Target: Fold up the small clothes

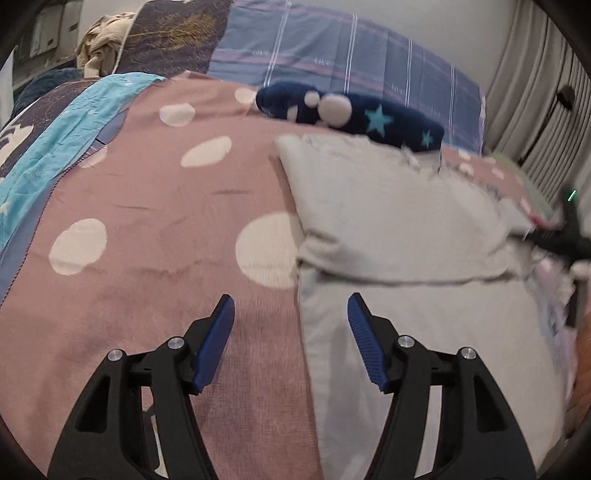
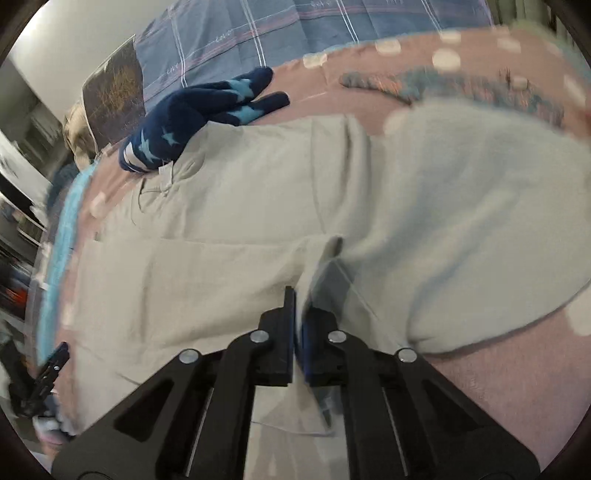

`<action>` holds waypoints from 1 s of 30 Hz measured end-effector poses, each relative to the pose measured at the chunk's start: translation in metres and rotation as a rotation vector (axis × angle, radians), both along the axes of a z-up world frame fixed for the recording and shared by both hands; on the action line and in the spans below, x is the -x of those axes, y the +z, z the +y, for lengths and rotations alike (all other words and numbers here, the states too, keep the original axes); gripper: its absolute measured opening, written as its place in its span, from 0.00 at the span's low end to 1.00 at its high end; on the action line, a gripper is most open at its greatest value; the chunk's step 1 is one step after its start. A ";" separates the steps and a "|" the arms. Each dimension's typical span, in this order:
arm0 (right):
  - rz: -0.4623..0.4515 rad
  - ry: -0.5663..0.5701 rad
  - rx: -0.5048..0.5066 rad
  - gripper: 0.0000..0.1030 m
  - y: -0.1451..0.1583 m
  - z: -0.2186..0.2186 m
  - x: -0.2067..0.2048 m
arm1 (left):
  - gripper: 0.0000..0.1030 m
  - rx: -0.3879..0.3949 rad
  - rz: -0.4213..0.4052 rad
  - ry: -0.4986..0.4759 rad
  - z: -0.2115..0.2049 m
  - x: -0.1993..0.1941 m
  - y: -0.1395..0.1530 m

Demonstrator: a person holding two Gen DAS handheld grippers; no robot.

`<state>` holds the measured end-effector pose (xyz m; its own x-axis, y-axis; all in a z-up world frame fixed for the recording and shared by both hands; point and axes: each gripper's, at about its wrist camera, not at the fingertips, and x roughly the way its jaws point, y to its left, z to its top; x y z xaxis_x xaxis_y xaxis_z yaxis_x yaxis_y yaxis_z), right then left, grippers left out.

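A beige garment (image 1: 388,229) lies spread on the pink dotted bedspread (image 1: 147,203), with one part folded over itself. My left gripper (image 1: 291,297) hangs open above the garment's left edge, one blue pad (image 1: 216,343) over the bedspread and the other over the cloth, with nothing between them. In the right wrist view the same beige garment (image 2: 258,184) fills the middle. My right gripper (image 2: 298,299) is shut on a raised fold of it. A navy glove with light-blue stars (image 1: 369,114) (image 2: 192,110) rests at the garment's far edge.
A blue plaid pillow (image 1: 351,55) (image 2: 258,29) lies behind the glove. A turquoise cloth strip (image 1: 74,122) runs along the bedspread's left side. A patterned small garment (image 2: 461,88) sits at the far right. Curtains (image 1: 535,92) hang on the right.
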<state>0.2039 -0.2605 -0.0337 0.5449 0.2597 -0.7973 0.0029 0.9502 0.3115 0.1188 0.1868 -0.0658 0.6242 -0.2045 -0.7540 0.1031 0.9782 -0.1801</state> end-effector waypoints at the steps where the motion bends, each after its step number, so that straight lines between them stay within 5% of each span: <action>1: -0.055 0.008 0.011 0.03 0.013 0.004 0.006 | 0.62 -0.013 0.005 -0.003 0.000 0.000 -0.002; 5: -0.251 -0.042 0.067 0.02 0.060 0.004 0.024 | 0.62 -0.001 -0.001 0.010 0.005 -0.006 -0.006; 6: -0.253 -0.080 0.118 0.02 0.061 0.000 0.022 | 0.62 0.005 -0.006 0.010 0.005 -0.009 -0.006; 9: -0.087 -0.167 0.382 0.35 0.030 -0.005 -0.004 | 0.62 0.019 -0.019 -0.006 0.002 -0.017 -0.006; 11: -0.044 -0.225 0.423 0.31 0.022 -0.008 -0.004 | 0.58 0.018 -0.023 -0.026 -0.001 -0.021 -0.005; 13: -0.094 -0.215 0.377 0.31 0.036 0.003 -0.001 | 0.54 0.022 -0.024 -0.040 -0.003 -0.025 -0.006; 16: -0.186 0.020 0.343 0.32 0.069 0.077 -0.012 | 0.47 0.047 -0.031 -0.054 -0.004 -0.036 -0.006; 22: -0.184 0.498 0.284 0.35 0.084 0.263 -0.042 | 0.29 0.151 -0.063 -0.092 -0.004 -0.035 -0.006; 30: -0.087 0.678 0.439 0.39 0.034 0.419 -0.092 | 0.22 0.252 -0.178 -0.165 -0.006 -0.019 0.004</action>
<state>0.2959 0.1581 0.0001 0.4462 0.2289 -0.8652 -0.6242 0.7724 -0.1175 0.1381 0.1810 -0.0618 0.6846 -0.4791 -0.5493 0.3073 0.8731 -0.3786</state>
